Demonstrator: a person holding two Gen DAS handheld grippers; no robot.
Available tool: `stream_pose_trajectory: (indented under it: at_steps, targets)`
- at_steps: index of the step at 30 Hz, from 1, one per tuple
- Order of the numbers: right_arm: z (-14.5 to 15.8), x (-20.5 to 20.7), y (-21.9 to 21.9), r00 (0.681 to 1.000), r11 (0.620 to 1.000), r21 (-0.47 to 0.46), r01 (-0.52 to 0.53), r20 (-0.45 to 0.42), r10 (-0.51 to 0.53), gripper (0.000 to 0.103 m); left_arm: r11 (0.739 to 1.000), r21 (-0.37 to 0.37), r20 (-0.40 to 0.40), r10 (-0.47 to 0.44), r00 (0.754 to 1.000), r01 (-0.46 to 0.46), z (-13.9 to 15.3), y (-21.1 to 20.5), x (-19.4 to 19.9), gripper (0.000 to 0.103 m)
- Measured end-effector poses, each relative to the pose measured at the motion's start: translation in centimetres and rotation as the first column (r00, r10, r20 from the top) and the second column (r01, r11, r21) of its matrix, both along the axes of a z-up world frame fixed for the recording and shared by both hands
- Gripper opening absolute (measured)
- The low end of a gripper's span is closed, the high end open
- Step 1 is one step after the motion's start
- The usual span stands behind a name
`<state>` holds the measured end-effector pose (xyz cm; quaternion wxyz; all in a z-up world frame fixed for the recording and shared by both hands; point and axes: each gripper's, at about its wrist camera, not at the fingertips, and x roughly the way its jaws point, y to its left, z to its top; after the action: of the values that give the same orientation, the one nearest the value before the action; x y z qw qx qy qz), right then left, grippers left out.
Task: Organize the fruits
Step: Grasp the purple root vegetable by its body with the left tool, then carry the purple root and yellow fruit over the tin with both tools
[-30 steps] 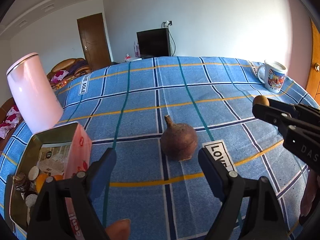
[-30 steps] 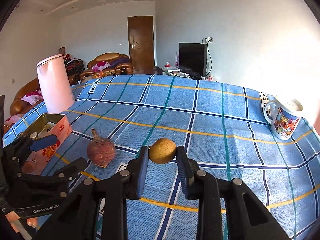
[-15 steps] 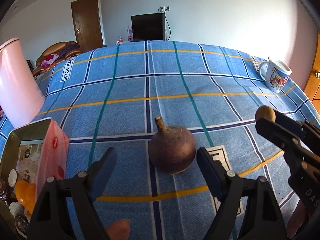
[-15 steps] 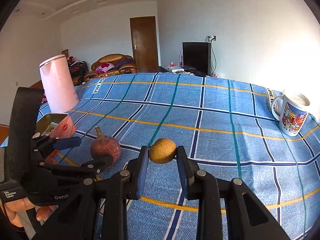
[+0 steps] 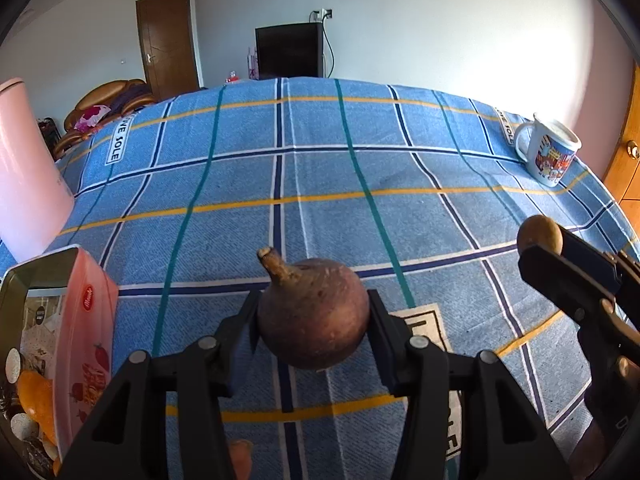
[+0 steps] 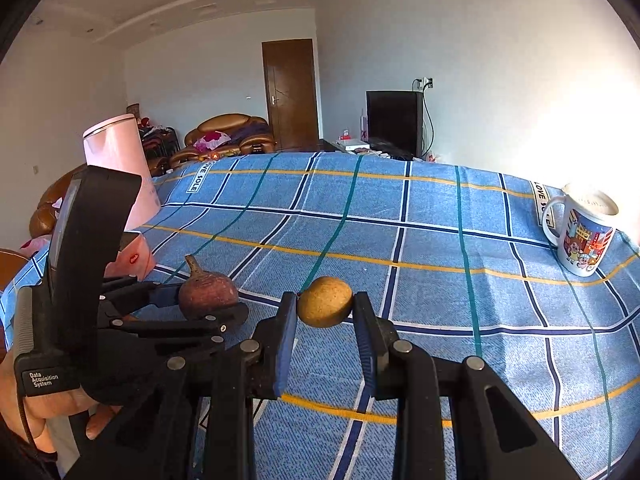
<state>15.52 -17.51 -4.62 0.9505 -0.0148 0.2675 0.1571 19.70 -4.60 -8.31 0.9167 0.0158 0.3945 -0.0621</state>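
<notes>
1. Left gripper (image 5: 312, 320): fingers pinching the purple-brown stemmed fruit (image 5: 312, 316) at its widest part, one pad on each flank; stem tilted up and to the left. Whether the fruit rests on the blue checked tablecloth (image 5: 320, 160) or is just clear of it cannot be told.
2. Right gripper (image 6: 325, 314): fingers pinching the small yellow-brown fruit (image 6: 325, 301) near their tips, above the cloth.
3. Pink tin (image 5: 76, 320): near left, open, already holding orange pieces; the likely destination.
4. Handling note: the left grip should stay centred and firm, since the round skin could roll out; lift straight, then carry left over the tin wall.
5. Change from half a second earlier: the left fingers then stood wide apart on either side of the stemmed fruit; they have since closed on it. The right grip is unchanged.
6. Bystanders: mug (image 6: 582, 236) far right, pink kettle (image 6: 116, 164) far left.
</notes>
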Motion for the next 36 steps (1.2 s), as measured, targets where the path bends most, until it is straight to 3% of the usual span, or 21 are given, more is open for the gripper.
stream_pose_trajectory:
  at_steps: [15, 36]
  targets:
    - [0.9, -1.9, -0.3, 0.994, 1.000, 0.021, -0.003, 0.105, 0.000, 0.030, 0.999, 0.011, 0.191, 0.041, 0.981, -0.044, 2.3, 0.8, -3.3, 0.052]
    - [1.7, -3.8, 0.1, 0.977, 1.000, 0.014, -0.014, 0.215, 0.011, 0.030, 0.996, 0.019, 0.337, 0.076, 0.939, -0.088, 3.7, 2.0, -6.6, 0.052]
